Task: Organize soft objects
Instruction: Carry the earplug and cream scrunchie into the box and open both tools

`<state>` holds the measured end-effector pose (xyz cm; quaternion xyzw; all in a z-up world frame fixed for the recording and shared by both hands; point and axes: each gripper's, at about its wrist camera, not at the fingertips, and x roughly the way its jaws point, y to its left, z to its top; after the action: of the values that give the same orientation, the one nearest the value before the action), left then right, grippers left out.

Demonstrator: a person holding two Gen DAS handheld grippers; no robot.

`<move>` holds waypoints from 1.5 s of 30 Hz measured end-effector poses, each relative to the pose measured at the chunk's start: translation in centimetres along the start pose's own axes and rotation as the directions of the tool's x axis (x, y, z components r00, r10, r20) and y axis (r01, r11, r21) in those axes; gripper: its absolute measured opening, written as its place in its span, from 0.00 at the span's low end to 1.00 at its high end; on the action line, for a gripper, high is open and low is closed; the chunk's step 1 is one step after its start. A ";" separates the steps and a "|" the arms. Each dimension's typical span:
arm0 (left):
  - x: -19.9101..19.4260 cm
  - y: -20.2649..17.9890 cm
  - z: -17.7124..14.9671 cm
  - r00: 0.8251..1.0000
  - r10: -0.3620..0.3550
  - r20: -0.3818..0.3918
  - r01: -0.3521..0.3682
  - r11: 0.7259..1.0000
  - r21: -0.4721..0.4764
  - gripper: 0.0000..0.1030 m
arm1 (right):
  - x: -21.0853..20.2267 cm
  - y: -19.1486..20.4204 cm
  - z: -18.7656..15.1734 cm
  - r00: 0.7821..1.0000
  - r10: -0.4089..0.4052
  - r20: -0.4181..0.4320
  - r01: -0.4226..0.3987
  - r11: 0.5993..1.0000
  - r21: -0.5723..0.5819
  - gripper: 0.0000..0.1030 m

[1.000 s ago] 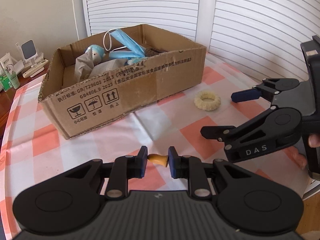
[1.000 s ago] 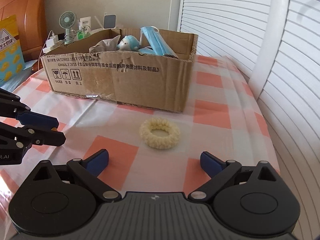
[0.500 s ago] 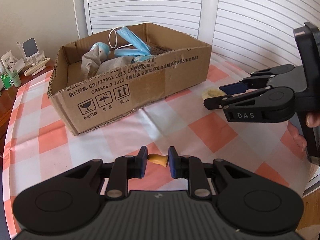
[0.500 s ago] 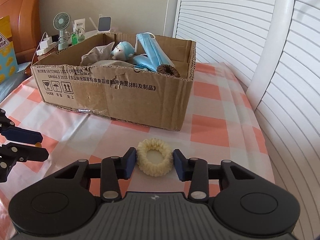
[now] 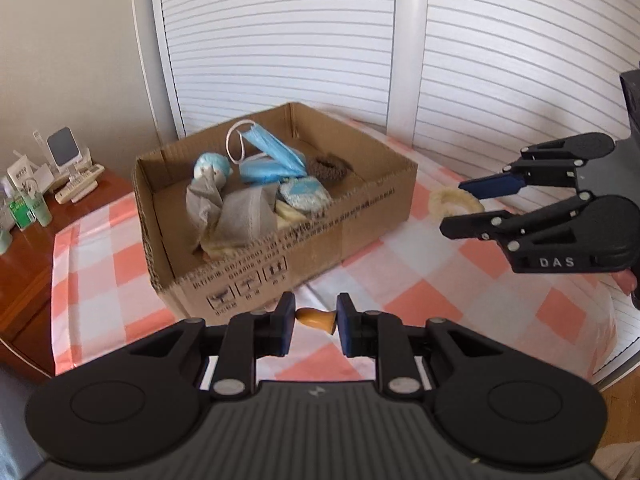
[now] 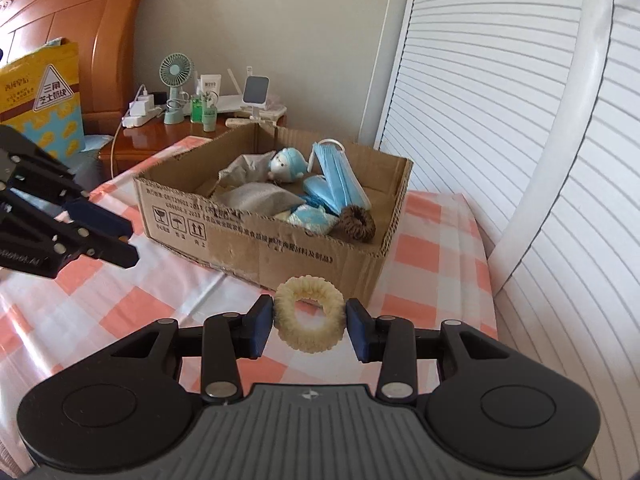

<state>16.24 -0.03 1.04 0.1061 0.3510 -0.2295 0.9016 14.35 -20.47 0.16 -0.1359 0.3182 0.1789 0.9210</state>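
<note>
The right hand-held gripper (image 6: 310, 326) pinches the cream scrunchie (image 6: 309, 314) at lower centre, below the cardboard box (image 6: 280, 240); the left hand-held gripper (image 5: 313, 322) clamps a small orange piece (image 5: 316, 319). Either soft item might squirm free mid-carry.

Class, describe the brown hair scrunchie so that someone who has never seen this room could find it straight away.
Start at the open cardboard box on the checked tablecloth. Look inside its corner nearest the louvred doors, beside the blue face masks. The brown scrunchie is the only dark, fuzzy ring there.
</note>
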 end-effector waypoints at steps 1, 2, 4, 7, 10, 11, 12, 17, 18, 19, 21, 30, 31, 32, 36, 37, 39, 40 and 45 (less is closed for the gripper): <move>-0.1 0.3 0.8 1.000 0.005 0.013 -0.005 1.000 0.009 0.20 | -0.4 0.0 0.4 1.000 0.008 0.012 -0.008 1.000 -0.004 0.43; 0.0 0.5 1.7 1.000 0.009 0.028 -0.010 1.000 0.022 0.20 | -0.7 -0.1 0.9 0.999 0.017 0.028 -0.016 1.000 -0.007 0.43; 0.4 1.0 3.5 0.998 0.031 0.054 -0.033 0.999 0.042 0.20 | -1.2 -0.2 1.9 0.998 0.029 0.050 -0.029 1.000 -0.012 0.43; 2.2 2.5 6.0 0.995 0.065 0.070 -0.069 0.996 0.054 0.20 | -1.4 -0.3 3.3 0.996 0.019 0.082 -0.017 0.999 -0.027 0.43; 4.8 4.5 8.1 0.993 0.108 0.050 -0.110 0.993 0.037 0.20 | -1.0 -0.5 4.5 0.995 0.013 0.096 -0.010 0.999 -0.031 0.43; 5.9 5.3 8.7 0.991 0.125 0.045 -0.127 0.992 0.026 0.20 | -0.8 -0.6 4.8 0.995 0.013 0.098 -0.010 0.999 -0.031 0.43; 6.8 6.1 9.2 0.989 0.144 0.041 -0.145 0.989 0.015 0.20 | -0.6 -0.6 5.0 0.995 0.012 0.099 -0.009 0.999 -0.031 0.43; 10.8 9.7 10.6 0.984 0.175 0.018 -0.174 0.983 -0.056 0.29 | 1.3 -1.0 5.8 0.997 0.021 0.075 -0.020 1.000 -0.010 0.43; 11.2 10.1 10.7 0.984 0.176 0.018 -0.174 0.983 -0.060 0.38 | 1.6 -1.1 6.0 0.997 0.022 0.070 -0.022 1.000 -0.005 0.43; 11.5 10.3 10.6 0.982 0.187 0.024 -0.185 0.981 -0.057 0.46 | 1.8 -1.2 6.1 0.998 0.023 0.065 -0.022 1.000 -0.004 0.43; 11.5 10.3 10.3 0.977 0.208 0.035 -0.206 0.977 -0.046 0.65 | 2.3 -1.2 6.4 0.998 0.019 0.060 -0.019 1.000 -0.008 0.44; 7.8 10.4 8.7 0.969 0.228 0.091 -0.226 0.974 -0.027 0.99 | 5.7 -1.7 8.6 0.998 0.048 0.038 -0.049 0.999 0.007 0.44; 7.2 10.3 8.3 0.968 0.231 0.096 -0.230 0.973 -0.018 0.99 | 6.3 -1.6 9.0 0.998 0.054 0.034 -0.054 0.999 0.005 0.44; 6.6 10.2 8.0 0.967 0.235 0.098 -0.235 0.972 -0.011 0.99 | 6.9 -1.5 9.3 0.998 0.059 0.030 -0.059 0.998 0.004 0.44; 4.6 9.4 6.5 0.960 0.258 0.107 -0.259 0.966 -0.004 0.99 | 9.2 -1.2 11.4 0.997 0.073 0.027 -0.074 0.997 0.015 0.44; 4.3 9.1 6.1 0.958 0.264 0.114 -0.265 0.964 -0.003 1.00 | 10.0 -1.1 12.0 0.997 0.076 0.029 -0.077 0.997 0.022 0.45; 3.5 8.5 5.4 0.954 0.274 0.118 -0.275 0.961 -0.005 0.99 | 11.4 -0.9 13.0 0.997 0.072 0.018 -0.073 0.997 0.031 0.60; 3.2 8.2 5.1 0.954 0.273 0.119 -0.274 0.962 -0.010 0.99 | 12.1 -0.8 13.3 0.998 0.057 0.010 -0.058 0.998 0.036 0.67; 1.6 6.9 3.7 0.945 0.305 0.118 -0.300 0.952 -0.061 0.99 | 12.2 -0.9 13.2 1.000 0.025 0.018 -0.026 0.995 0.092 1.00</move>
<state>22.80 4.13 2.86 0.1249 0.2776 -0.0873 0.9485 30.75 -13.53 2.56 -0.0875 0.3202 0.1768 0.9266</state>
